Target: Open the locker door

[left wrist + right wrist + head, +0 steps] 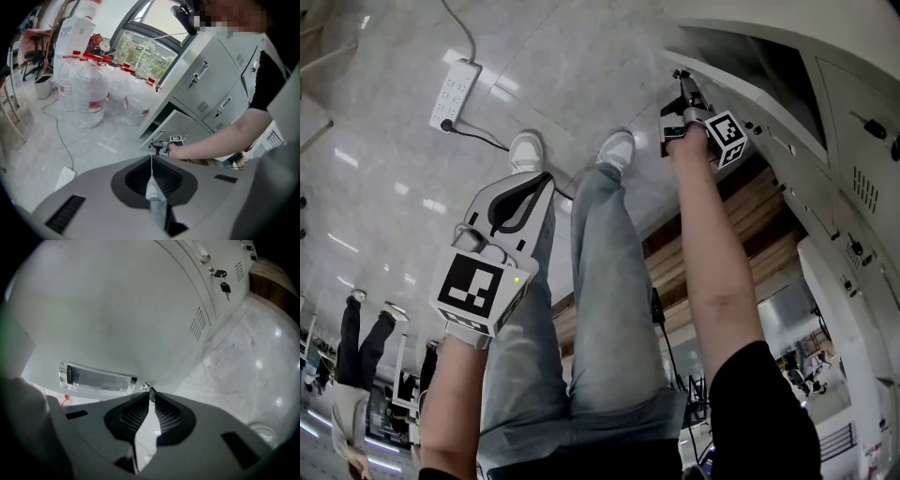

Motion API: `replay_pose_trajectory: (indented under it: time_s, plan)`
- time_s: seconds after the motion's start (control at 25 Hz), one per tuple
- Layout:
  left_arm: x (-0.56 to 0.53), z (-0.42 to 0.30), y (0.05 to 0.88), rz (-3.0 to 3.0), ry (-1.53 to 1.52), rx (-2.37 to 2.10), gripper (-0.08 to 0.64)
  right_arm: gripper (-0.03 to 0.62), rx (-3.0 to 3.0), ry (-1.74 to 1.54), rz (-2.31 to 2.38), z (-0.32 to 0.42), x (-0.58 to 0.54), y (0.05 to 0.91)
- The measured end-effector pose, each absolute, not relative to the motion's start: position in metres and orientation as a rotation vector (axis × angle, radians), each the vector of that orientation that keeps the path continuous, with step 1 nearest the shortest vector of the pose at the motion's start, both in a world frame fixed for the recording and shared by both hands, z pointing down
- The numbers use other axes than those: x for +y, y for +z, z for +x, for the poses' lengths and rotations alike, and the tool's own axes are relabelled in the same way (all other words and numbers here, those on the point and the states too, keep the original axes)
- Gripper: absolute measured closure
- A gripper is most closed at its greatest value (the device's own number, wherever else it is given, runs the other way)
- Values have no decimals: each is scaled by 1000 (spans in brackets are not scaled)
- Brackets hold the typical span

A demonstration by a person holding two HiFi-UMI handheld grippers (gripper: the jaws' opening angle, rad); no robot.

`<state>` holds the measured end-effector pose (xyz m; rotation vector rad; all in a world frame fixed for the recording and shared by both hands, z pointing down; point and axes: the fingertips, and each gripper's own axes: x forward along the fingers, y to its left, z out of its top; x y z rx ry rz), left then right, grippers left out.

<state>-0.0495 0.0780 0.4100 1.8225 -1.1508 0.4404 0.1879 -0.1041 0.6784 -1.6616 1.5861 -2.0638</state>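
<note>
The grey locker door (117, 310) fills the right gripper view, with a recessed metal handle (96, 377) low on it. In the head view the door (741, 75) stands partly open, dark inside. My right gripper (151, 393) is shut at the door's lock, its jaws together on a small dark key (150, 391) beside a shiny lock piece. From the head view my right gripper (680, 79) touches the door's edge at arm's length. My left gripper (539, 180) hangs by my left leg, away from the lockers, shut with nothing in it (151, 157).
A white power strip (453, 94) and its cable lie on the marble floor ahead of my shoes. Several big water bottles (89, 93) stand to the left. Neighbouring lockers (220, 282) have keys hanging in them. Wooden boards (750, 225) sit under the lockers.
</note>
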Motion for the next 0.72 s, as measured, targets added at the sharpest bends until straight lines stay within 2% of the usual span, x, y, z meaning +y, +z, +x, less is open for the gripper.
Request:
replay_pose_trajectory:
  time_s: [0.72]
  plan:
    - [87,-51,419,1933,558,-1001,535,535,1397,-1890,-1688,223,-40,679]
